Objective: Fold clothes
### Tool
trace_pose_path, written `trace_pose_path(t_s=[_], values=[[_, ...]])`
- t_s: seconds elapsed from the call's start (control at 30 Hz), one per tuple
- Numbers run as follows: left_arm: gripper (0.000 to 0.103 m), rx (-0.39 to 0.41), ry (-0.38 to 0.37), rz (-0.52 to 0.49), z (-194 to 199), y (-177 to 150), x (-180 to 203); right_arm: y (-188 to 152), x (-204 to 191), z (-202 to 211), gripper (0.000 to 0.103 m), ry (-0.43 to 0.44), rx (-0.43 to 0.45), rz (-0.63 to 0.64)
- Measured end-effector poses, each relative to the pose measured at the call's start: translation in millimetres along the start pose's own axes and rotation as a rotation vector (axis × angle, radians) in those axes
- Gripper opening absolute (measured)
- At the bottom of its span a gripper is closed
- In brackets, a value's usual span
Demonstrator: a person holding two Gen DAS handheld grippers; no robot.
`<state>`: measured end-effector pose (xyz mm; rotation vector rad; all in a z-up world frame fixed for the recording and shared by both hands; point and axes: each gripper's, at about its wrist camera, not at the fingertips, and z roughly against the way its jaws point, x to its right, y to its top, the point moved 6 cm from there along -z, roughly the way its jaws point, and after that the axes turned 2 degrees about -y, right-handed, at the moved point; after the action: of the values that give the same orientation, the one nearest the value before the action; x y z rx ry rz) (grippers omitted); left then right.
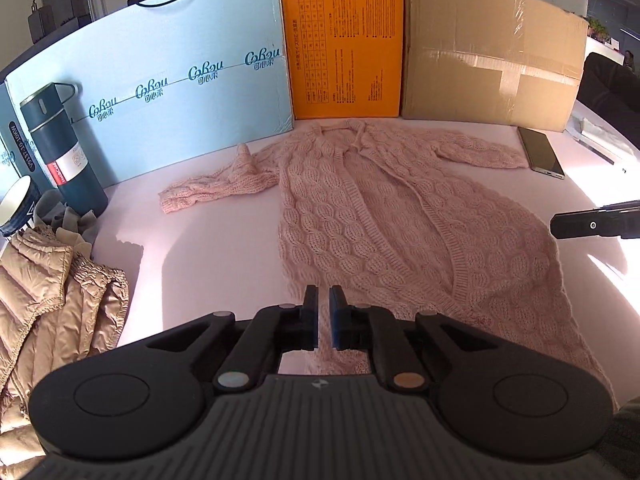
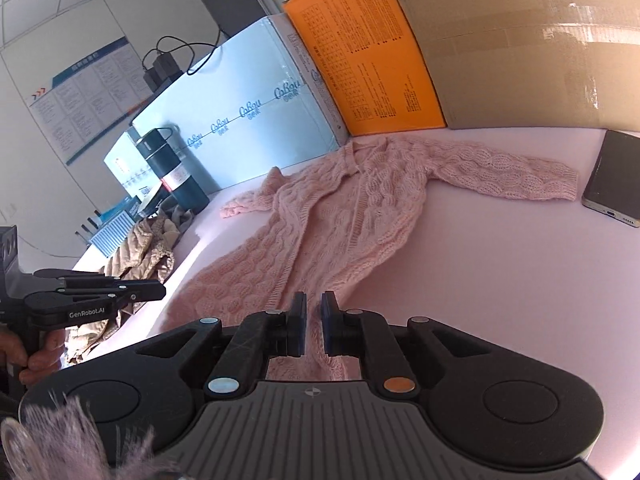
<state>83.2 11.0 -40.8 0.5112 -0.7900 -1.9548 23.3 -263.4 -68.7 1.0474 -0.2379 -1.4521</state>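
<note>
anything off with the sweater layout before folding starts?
Yes. The pink cardigan is not flat: its left sleeve is bunched and kinked near the blue box, while the right sleeve lies straight, its cuff close to a phone. No damage visible.

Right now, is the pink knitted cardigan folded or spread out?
Spread out: the pink knitted cardigan lies flat, both sleeves extended sideways, no fold made.
</note>
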Motion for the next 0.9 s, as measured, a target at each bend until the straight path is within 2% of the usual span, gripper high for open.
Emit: trace_pose_path(t_s=[0.13, 0.17, 0.2, 0.23, 0.27, 0.3, 0.33, 0.43, 0.53, 0.6, 0.63, 0.67, 0.7, 0.73, 0.77, 0.8, 0.87, 0.9], values=[[0.006, -0.038, -0.028, -0.041, 3.8, -12.1, -7.3, -7.1, -1.9, 5.4, 0.008, 0.017, -0.050, -0.003], [0.012, -0.062, -0.022, -0.037, 0.3, -17.2, -8.3, -10.7, -0.2, 4.9, 0.009, -0.004, -0.054, -0.001], [0.034, -0.085, -0.016, -0.031, -3.3, -22.1, -9.2, -14.3, 1.6, 4.3, 0.010, -0.026, -0.059, 0.001], [0.052, -0.094, -0.014, -0.014, -7.1, -24.8, -9.7, -17.1, 5.3, 2.4, 0.017, -0.047, -0.072, 0.001], [0.087, -0.087, -0.012, 0.013, -11.2, -27.0, -9.4, -19.3, 9.1, 0.5, 0.032, -0.070, -0.081, 0.000], [0.091, -0.081, -0.012, 0.041, -15.7, -29.1, -8.8, -20.6, 11.9, -1.2, 0.041, -0.087, -0.081, -0.004], [0.091, -0.086, -0.028, 0.067, -23.1, -29.2, -5.1, -21.1, 14.5, -3.5, 0.050, -0.093, -0.076, -0.010], [0.091, -0.159, -0.075, 0.127, -48.4, -26.1, 7.1, -20.1, 23.6, -16.5, 0.050, -0.120, -0.069, -0.041], [0.091, -0.227, -0.126, 0.169, -64.7, -27.4, 18.9, -21.7, 36.7, -30.9, 0.053, -0.093, -0.098, -0.090], [0.089, -0.253, -0.145, 0.186, -71.5, -30.0, 25.8, -23.1, 36.6, -39.0, 0.059, -0.066, -0.123, -0.092], [0.080, -0.265, -0.155, 0.193, -74.6, -31.2, 29.1, -24.6, 33.8, -40.8, 0.061, -0.053, -0.133, -0.086], [0.049, -0.261, -0.167, 0.183, -74.1, -31.8, 31.9, -26.0, 31.1, -42.6, 0.061, -0.041, -0.143, -0.081], [0.027, -0.261, -0.170, 0.167, -71.7, -32.5, 32.6, -27.5, 28.3, -44.5, 0.058, -0.028, -0.153, -0.075], [0.021, -0.260, -0.183, 0.163, -68.0, -32.3, 31.3, -29.0, 25.5, -46.3, 0.052, -0.015, -0.163, -0.070], [0.013, -0.257, -0.196, 0.159, -64.0, -32.0, 29.6, -30.5, 22.7, -48.0, 0.037, -0.003, -0.173, -0.064], [0.011, -0.246, -0.210, 0.153, -57.5, -31.3, 24.0, -32.0, 20.1, -49.6, 0.030, 0.010, -0.182, -0.060], [0.010, -0.225, -0.232, 0.142, -44.6, -30.1, 12.6, -33.7, 21.1, -46.6, 0.026, 0.017, -0.186, -0.077], [0.011, -0.238, -0.201, 0.139, -40.6, -33.1, 3.3, -34.4, 22.8, -44.5, 0.027, 0.015, -0.187, -0.090]])
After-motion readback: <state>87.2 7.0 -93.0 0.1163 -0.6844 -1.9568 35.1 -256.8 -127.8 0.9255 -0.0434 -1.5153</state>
